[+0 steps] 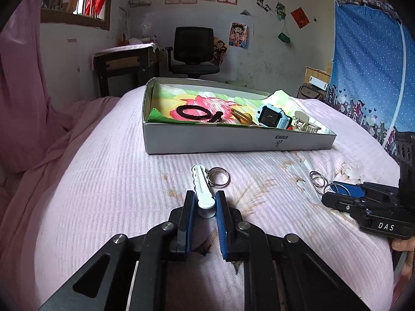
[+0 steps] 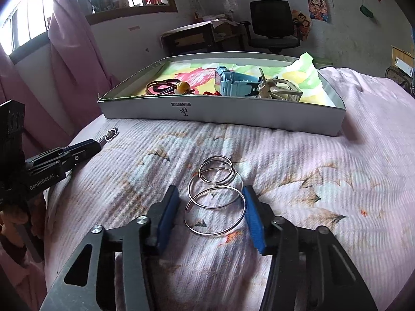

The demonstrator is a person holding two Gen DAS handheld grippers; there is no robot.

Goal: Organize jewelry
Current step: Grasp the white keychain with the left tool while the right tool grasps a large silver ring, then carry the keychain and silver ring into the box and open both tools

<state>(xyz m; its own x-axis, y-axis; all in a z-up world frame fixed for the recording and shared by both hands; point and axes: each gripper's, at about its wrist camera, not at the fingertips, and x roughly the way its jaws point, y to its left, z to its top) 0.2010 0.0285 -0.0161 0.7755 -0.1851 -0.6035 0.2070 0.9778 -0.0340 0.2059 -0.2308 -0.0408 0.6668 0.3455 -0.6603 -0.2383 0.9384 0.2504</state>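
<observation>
White keychain piece: a white ribbed plastic piece [image 1: 201, 186] with a silver key ring [image 1: 219, 177] on its far end lies on the pink bedspread [image 1: 103, 181], short of the box.
Left gripper: the left gripper [image 1: 205, 203] has its blue pads narrowed onto the near end of the white piece; both pads appear to press its sides, so it reads as gripped, not yet lifted.
Bangles: a cluster of thin silver bangles [image 2: 216, 194] lies overlapping on the bedspread, well in front of the box.
Right gripper: the right gripper [image 2: 211, 207] straddles the nearest, largest bangle at middling width; the right pad looks to touch the hoop, the left pad stands just clear, so nothing is clamped.
Box: a shallow grey box [image 2: 220, 115] lined with bright floral paper sits beyond both grippers, already holding a black hair tie [image 1: 193, 112], a blue watch [image 1: 272, 116] and other small pieces.
Step in hand: securing the two loose items left on the bed, one per hand.
Next move: likely lifting each piece clear and carrying it over the near wall; the right jaws would need to narrow further without springing the thin hoops apart.
</observation>
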